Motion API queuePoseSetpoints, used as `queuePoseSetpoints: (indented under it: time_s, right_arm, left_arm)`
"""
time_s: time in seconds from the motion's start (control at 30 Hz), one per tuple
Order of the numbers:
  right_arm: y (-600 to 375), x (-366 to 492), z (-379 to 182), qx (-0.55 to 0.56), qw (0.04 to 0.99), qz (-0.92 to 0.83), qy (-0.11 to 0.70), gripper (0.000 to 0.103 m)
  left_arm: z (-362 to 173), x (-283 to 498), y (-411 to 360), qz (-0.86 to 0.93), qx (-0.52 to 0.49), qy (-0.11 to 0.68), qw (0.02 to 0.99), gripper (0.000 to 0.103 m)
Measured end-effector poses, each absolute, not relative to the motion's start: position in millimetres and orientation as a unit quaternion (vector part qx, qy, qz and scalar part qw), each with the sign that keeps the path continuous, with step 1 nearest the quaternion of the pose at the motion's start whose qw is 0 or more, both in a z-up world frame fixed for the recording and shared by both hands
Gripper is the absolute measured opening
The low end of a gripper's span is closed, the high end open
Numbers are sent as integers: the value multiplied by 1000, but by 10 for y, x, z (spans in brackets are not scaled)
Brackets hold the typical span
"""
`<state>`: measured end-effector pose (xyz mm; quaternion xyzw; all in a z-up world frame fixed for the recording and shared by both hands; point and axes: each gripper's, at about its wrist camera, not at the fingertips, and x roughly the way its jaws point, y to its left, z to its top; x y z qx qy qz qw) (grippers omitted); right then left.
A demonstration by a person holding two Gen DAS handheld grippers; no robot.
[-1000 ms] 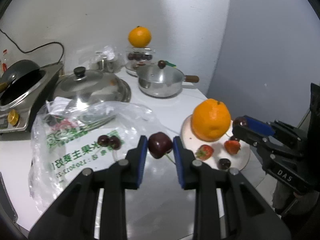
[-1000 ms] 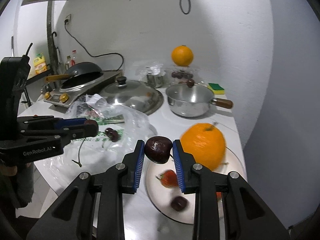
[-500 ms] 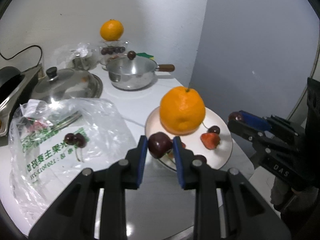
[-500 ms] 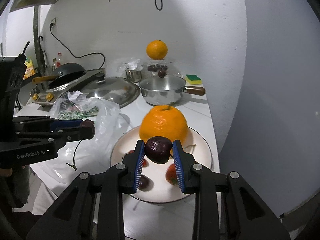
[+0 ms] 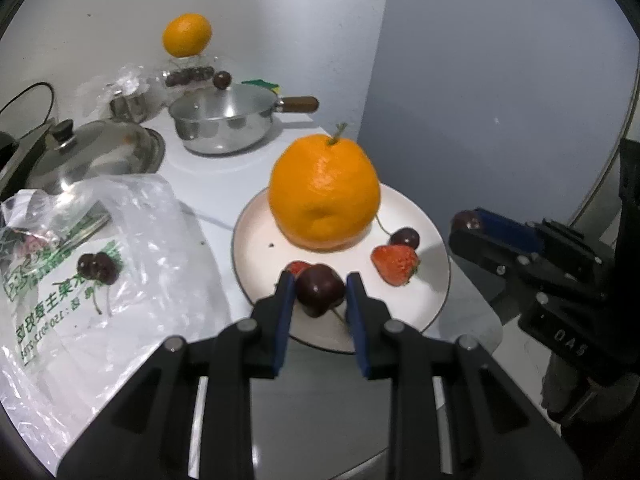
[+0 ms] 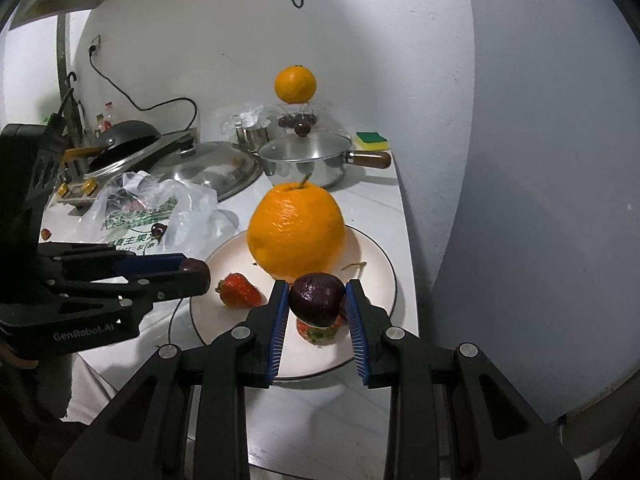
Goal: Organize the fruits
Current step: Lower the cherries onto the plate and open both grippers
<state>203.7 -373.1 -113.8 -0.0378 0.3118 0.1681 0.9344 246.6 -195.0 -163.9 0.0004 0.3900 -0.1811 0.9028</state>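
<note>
The big orange (image 5: 324,194) blocks the far half of the plate (image 5: 256,236); strawberries (image 5: 395,264) crowd its near part. Bare desk (image 5: 224,168) lies between plate and saucepan (image 5: 224,122).

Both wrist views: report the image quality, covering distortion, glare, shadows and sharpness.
Left wrist view: strong fisheye bending with black corners; glare on the plastic bag and pot lid; the held cherry and orange look sharp. Right wrist view: same fisheye curvature, dim cool light; the orange shades the plate behind it; its held cherry is sharp.
</note>
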Motion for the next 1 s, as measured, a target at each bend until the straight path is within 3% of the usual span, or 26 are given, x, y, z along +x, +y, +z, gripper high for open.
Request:
queuePoseSetpoints:
  time_s: [1.0]
  right_arm:
    - [-3624, 2180, -1303, -39, 923, 186, 334, 31]
  left_arm:
    - [-1840, 2564, -1938, -175, -5, 428, 887, 31]
